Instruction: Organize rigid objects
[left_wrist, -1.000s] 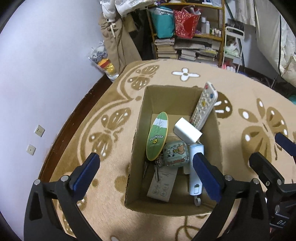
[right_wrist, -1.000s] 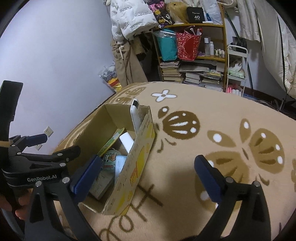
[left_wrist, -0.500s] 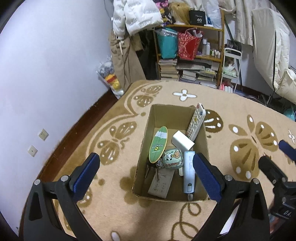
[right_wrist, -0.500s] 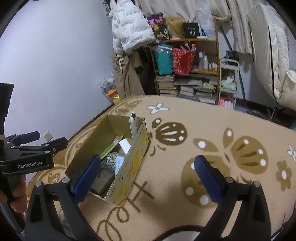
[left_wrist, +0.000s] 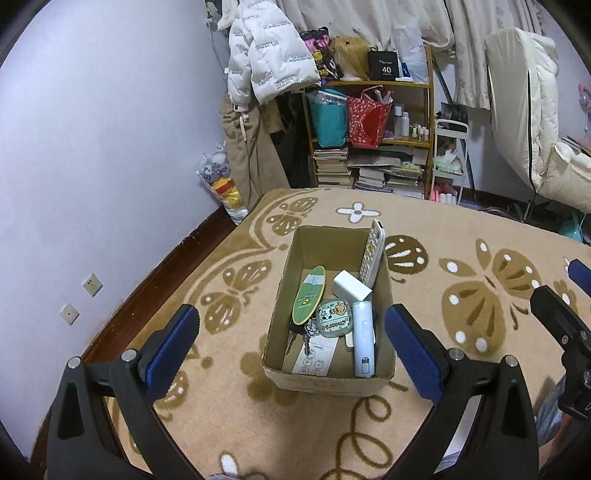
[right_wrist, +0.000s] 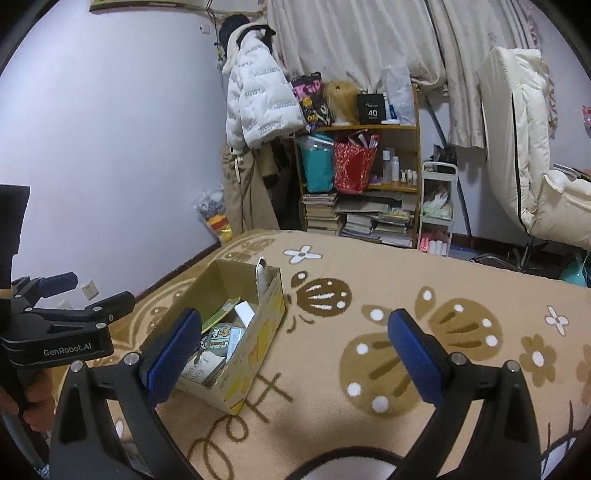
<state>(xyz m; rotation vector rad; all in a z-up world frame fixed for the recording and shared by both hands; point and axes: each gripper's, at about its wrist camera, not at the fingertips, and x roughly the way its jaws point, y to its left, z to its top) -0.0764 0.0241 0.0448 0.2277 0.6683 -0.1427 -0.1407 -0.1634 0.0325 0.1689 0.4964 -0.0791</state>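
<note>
1. Beige carpet (left_wrist: 461, 229) with brown butterfly and flower patterns covers the floor of a cluttered room, with a loaded bookshelf (left_wrist: 373, 147) against the far wall.
2. A cardboard box (left_wrist: 328, 380) sits on the carpet, ahead of and below the left gripper (left_wrist: 291, 341).
3. The left gripper's fingers are spread wide and grasp nothing; it hangs above and short of the box.
4. The right gripper (right_wrist: 291, 345) is likewise released and empty, off to the box's right over bare carpet.
5. Inside the box lie a green surfboard-shaped item (left_wrist: 309, 295), a white block (left_wrist: 351, 290), a small cartoon-printed case (left_wrist: 334, 319), a bunch of keys (left_wrist: 297, 334), a flat white remote (left_wrist: 316, 358) on the bottom, and a white cylindrical device (left_wrist: 363, 343).
6. A long remote control (left_wrist: 372, 254) leans tilted against the right wall, its top poking above the rim.
7. No loose items show on the carpet, so the sorting looks finished or nearly so.
8. If anything needs tidying, the leaning remote seems the likeliest candidate: approach it from above with open fingers, grip across its narrow width, and lay it flat without nudging the light box.
</note>
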